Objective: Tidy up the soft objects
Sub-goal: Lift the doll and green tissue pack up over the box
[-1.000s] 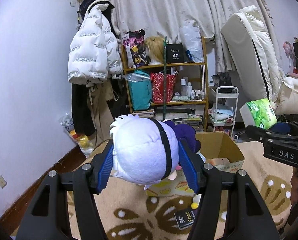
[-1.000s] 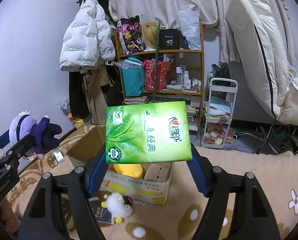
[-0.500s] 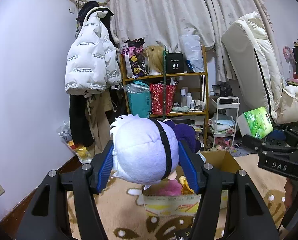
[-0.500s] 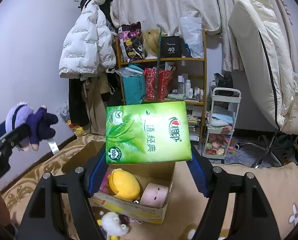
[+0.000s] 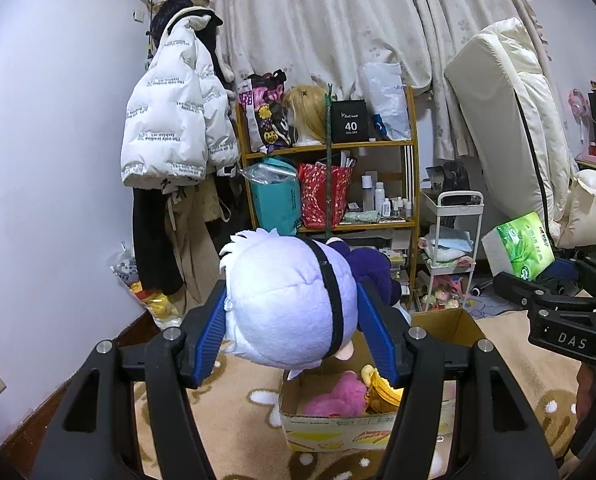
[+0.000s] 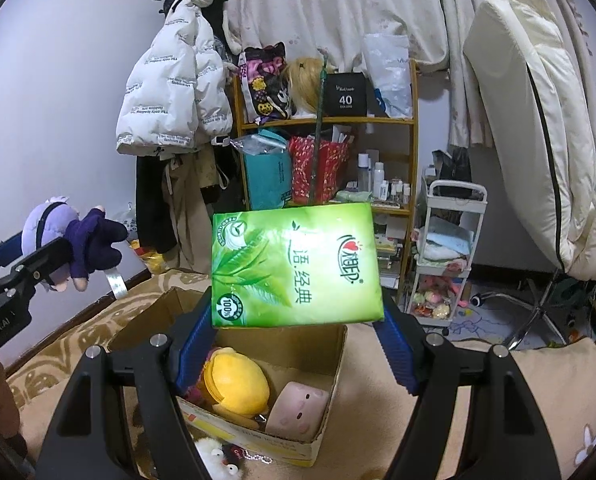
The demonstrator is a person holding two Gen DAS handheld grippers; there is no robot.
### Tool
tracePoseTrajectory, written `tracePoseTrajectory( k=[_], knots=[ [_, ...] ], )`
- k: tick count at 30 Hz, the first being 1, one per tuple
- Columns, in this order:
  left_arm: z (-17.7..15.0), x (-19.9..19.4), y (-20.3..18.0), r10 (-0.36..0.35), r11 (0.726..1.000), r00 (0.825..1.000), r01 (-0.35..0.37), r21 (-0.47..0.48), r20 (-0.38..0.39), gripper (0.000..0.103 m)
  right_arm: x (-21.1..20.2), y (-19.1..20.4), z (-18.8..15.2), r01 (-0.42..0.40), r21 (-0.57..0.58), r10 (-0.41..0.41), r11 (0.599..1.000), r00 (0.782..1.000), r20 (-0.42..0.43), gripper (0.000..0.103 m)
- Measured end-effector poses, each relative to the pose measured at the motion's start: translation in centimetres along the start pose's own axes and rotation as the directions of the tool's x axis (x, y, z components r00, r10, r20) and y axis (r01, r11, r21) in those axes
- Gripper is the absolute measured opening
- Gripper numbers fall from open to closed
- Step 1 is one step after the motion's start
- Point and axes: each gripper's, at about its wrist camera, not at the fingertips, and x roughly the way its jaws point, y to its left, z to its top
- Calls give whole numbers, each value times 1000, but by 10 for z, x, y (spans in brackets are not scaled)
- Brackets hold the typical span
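Both tongs nearer the cardboard box (image 6: 329, 364) — left (image 5: 294, 336) clamping plush doll (image 5: 286, 304), right (image 6: 298, 344) clamping tissue pack (image 6: 294, 264), angled slightly downward.

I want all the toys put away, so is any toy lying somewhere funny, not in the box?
Yes. A small white fluffy toy lies on the carpet just outside the cardboard box, by its near corner, while the yellow plush and pink plush sit inside. It looks left out or fallen.
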Motion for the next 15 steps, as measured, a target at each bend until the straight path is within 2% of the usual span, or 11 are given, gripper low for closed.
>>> tracePoseTrajectory(
  k=[5, 15],
  knots=[
    [-14, 17, 1, -1, 1000, 999, 0, -25, -37, 62, 9, -2, -7, -14, 28, 14, 1000, 1000, -21, 78],
    [-34, 36, -11, -27, 1000, 996, 28, 11, -88, 62, 29, -5, -26, -36, 49, 40, 998, 996, -83, 78]
  ],
)
